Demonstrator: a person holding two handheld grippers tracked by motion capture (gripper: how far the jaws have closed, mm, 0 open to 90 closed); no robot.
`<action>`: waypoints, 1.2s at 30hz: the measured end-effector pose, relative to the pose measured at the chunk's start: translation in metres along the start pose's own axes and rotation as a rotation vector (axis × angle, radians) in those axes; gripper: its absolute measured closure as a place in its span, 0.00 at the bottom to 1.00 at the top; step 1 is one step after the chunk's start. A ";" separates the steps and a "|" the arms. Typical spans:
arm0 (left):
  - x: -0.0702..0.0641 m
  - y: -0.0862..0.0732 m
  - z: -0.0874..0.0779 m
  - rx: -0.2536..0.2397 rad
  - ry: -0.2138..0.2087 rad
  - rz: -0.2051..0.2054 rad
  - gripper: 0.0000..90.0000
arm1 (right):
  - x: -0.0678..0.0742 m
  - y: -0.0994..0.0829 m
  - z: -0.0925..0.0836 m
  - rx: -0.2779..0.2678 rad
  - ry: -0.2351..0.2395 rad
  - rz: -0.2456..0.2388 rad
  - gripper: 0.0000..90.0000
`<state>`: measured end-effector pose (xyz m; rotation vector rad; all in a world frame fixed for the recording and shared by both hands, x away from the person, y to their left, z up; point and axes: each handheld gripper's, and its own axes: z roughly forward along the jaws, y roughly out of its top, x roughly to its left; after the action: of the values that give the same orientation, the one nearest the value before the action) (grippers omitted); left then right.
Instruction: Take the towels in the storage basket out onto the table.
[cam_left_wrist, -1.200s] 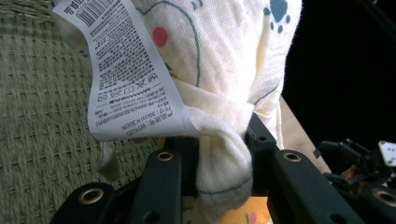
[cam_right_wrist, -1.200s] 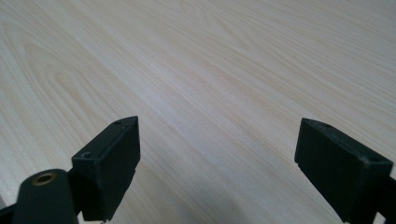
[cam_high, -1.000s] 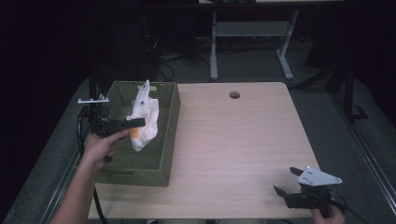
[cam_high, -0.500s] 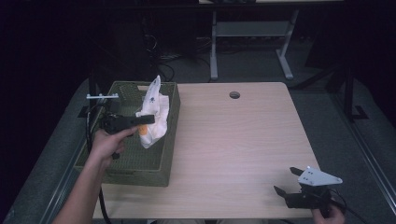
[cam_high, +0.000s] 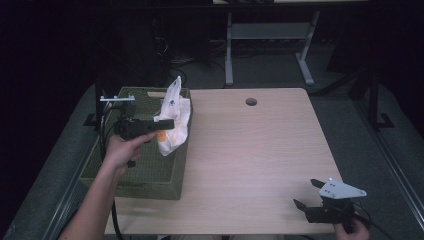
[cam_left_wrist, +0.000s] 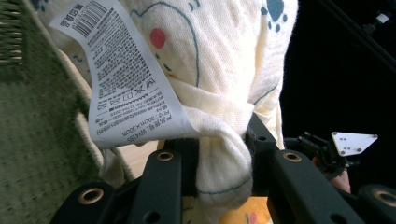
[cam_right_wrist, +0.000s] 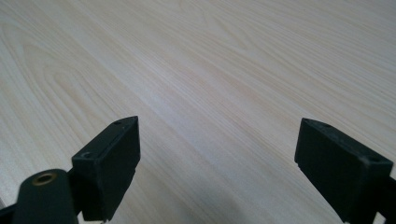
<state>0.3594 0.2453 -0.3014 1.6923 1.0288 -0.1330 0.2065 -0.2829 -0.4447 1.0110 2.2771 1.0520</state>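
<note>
a: so where's the cloth (cam_high: 174, 120)?
b: pinched in the left gripper (cam_high: 162, 124) jaws, lifted above the green basket (cam_high: 150, 175), not yet on the tabletop (cam_high: 250, 150). right gripper (cam_high: 309, 200) jaws spread, idle.

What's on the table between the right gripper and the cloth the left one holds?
Nothing: in the high view, bare tabletop lies between the right gripper and the cloth.

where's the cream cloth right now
In the high view, the cream cloth hangs at left, pinched in the left hand-held gripper above the green basket's right edge.
</note>
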 end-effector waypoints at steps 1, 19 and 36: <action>-0.001 0.000 0.002 0.002 -0.001 0.003 0.81 | 0.000 0.000 0.000 0.002 0.000 -0.002 0.15; -0.024 0.004 0.040 0.053 -0.051 0.043 0.80 | 0.001 0.001 0.000 0.006 0.001 -0.011 0.16; -0.031 -0.005 0.089 0.126 -0.071 0.046 0.80 | 0.001 0.002 0.001 0.000 0.009 -0.015 0.15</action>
<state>0.3723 0.1543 -0.3233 1.8110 0.9444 -0.2304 0.2070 -0.2804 -0.4442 0.9890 2.2880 1.0524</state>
